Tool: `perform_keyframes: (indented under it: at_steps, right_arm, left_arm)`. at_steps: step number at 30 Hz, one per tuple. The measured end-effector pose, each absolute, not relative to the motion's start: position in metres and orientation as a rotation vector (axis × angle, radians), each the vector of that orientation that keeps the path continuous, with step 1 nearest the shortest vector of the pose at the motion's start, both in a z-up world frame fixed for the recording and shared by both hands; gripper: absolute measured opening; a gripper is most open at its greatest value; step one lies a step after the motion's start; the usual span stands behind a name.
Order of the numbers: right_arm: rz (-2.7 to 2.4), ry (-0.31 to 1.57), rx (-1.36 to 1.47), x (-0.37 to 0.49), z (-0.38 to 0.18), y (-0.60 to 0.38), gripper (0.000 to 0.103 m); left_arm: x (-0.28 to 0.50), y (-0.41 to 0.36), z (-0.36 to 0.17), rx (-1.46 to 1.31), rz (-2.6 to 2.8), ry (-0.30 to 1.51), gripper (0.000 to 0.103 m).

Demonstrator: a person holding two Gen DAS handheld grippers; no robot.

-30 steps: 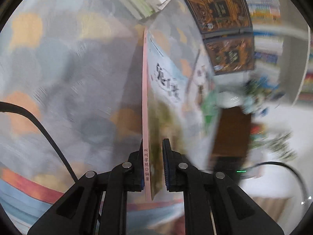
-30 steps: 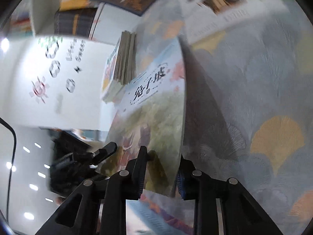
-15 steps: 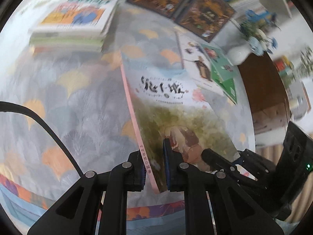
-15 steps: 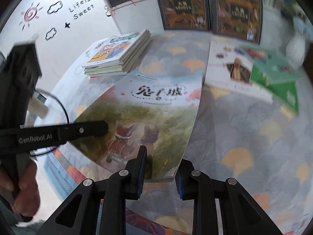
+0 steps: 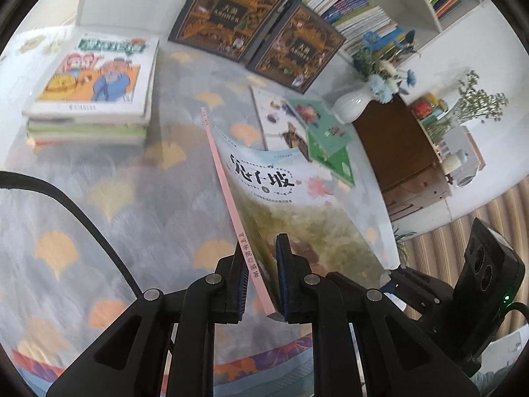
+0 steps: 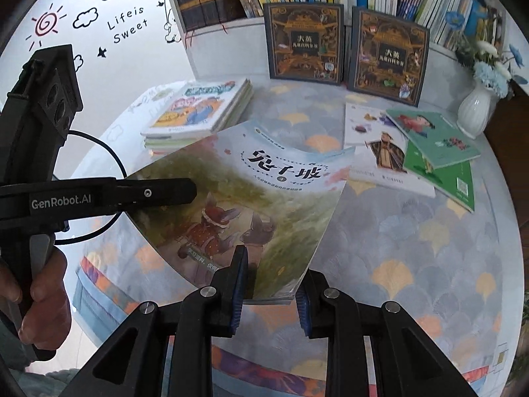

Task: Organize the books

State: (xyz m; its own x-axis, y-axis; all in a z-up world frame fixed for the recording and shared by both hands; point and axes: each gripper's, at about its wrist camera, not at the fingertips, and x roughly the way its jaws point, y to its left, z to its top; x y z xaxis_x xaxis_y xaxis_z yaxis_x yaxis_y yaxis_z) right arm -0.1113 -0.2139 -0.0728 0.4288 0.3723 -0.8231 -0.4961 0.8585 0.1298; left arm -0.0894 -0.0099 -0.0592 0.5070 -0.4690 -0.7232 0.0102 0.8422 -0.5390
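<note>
A thin book [image 5: 284, 205] with a pink spine and a rabbit picture on its cover hangs tilted above the tablecloth, held by both grippers. My left gripper [image 5: 261, 274] is shut on the near end of the spine. In the right wrist view the same book [image 6: 264, 192] bows slightly, and my right gripper [image 6: 269, 281] is shut on its bottom edge. The left gripper [image 6: 185, 195] reaches in from the left onto the cover's side. The right gripper [image 5: 393, 274] shows at the book's lower right corner in the left wrist view.
A stack of picture books [image 6: 201, 109] lies at the back left. Two dark books [image 6: 304, 43] [image 6: 390, 53] lean against the bookshelf. A white book [image 6: 380, 145] and green books [image 6: 436, 139] lie flat at the right, near a white vase [image 6: 474, 109]. A hand [image 6: 46, 291] holds the left gripper.
Both grippers have risen and rolled with the book. It went from standing edge-on over the cloth to a flatter tilt, cover facing up. The shelf and standing books came into view.
</note>
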Motion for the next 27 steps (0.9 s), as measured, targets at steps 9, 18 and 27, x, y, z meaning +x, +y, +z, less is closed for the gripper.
perform_keyframes:
  at_steps: [9, 18, 27]
  right_arm:
    - [0.572, 0.921, -0.122, -0.092, -0.049, -0.133, 0.026]
    - [0.637, 0.928, -0.152, -0.04, -0.054, -0.041, 0.027]
    - [0.625, 1.017, -0.089, 0.017, -0.074, -0.005, 0.029]
  left_arm:
    - [-0.081, 0.067, -0.033, -0.516, -0.262, 0.898, 0.013]
    - [-0.048, 0.159, -0.052, -0.592, -0.148, 0.872, 0.014]
    - [-0.007, 0.205, -0.09, -0.694, -0.15, 0.9, 0.014]
